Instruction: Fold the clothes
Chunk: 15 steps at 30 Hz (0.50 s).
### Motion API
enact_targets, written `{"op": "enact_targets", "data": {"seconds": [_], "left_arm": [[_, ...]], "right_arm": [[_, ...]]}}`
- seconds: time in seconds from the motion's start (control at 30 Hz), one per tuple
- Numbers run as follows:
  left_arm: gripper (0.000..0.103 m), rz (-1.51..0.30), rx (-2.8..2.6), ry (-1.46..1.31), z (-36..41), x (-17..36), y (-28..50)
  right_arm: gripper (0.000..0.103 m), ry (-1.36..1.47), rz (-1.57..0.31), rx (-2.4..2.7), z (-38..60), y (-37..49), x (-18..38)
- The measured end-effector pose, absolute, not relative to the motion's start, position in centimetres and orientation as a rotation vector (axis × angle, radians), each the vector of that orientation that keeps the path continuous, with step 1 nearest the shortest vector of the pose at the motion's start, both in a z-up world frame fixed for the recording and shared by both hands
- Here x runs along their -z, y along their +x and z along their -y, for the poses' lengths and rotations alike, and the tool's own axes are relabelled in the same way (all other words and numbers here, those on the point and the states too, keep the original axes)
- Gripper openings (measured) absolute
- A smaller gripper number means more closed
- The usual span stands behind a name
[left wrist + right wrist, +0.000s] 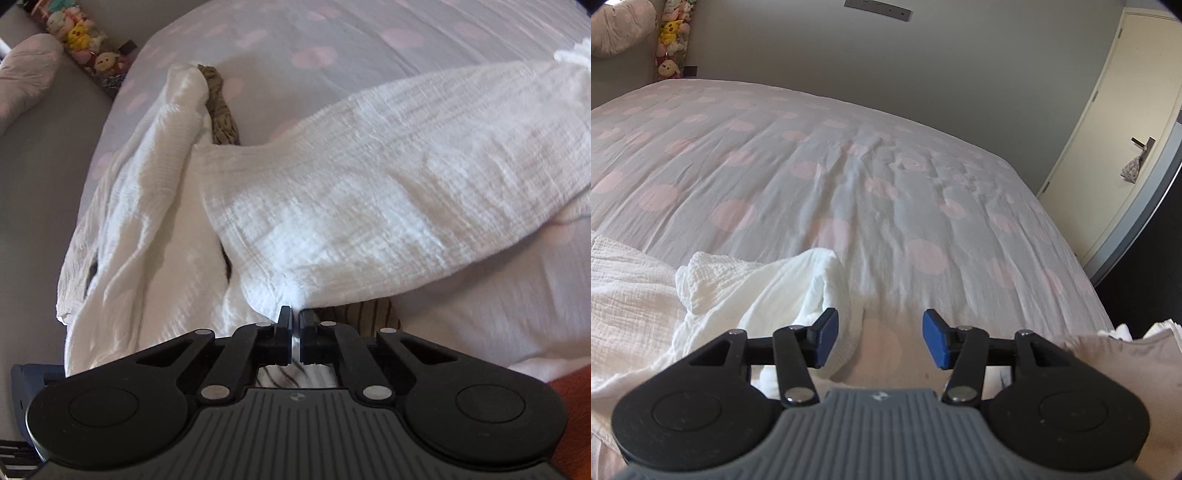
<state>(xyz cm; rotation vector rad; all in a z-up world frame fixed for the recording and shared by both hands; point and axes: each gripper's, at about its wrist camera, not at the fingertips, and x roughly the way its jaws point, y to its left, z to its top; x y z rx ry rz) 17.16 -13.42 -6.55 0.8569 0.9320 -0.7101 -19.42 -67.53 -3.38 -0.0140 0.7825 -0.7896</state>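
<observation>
A white crinkled garment [369, 192] lies spread over the dotted bedspread [332, 37], one long part stretching to the right, another bunched at the left. My left gripper [295, 317] is shut on its near edge, white cloth showing between the black jaws. A brown striped garment [221, 110] peeks out from under it. In the right wrist view my right gripper [881, 332] stands open above the bedspread [849, 166], nothing between its blue pads [827, 336]. A folded end of the white garment [757, 288] lies just beside its left finger.
Plush toys [670, 37] and a pink pillow [26, 81] sit at the bed's far left corner. A cream door [1126, 129] stands at the right past the bed's edge. A pale pink cloth [1126, 354] lies near the right gripper's right side.
</observation>
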Motion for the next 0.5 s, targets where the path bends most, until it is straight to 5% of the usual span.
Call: {"op": "enact_targets", "data": {"seconds": [0.27, 0.5], "left_arm": [[0.001, -0.872, 0.628, 0.652, 14.3, -0.8, 20.4], [0.001, -0.861, 0.591, 0.664, 15.7, -2.0, 21.9]], "right_arm": [[0.054, -0.249, -0.892, 0.408, 67.3, -12.9, 4.0], [0.053, -0.69, -1.094, 0.043, 66.6, -8.6, 7.2]]}}
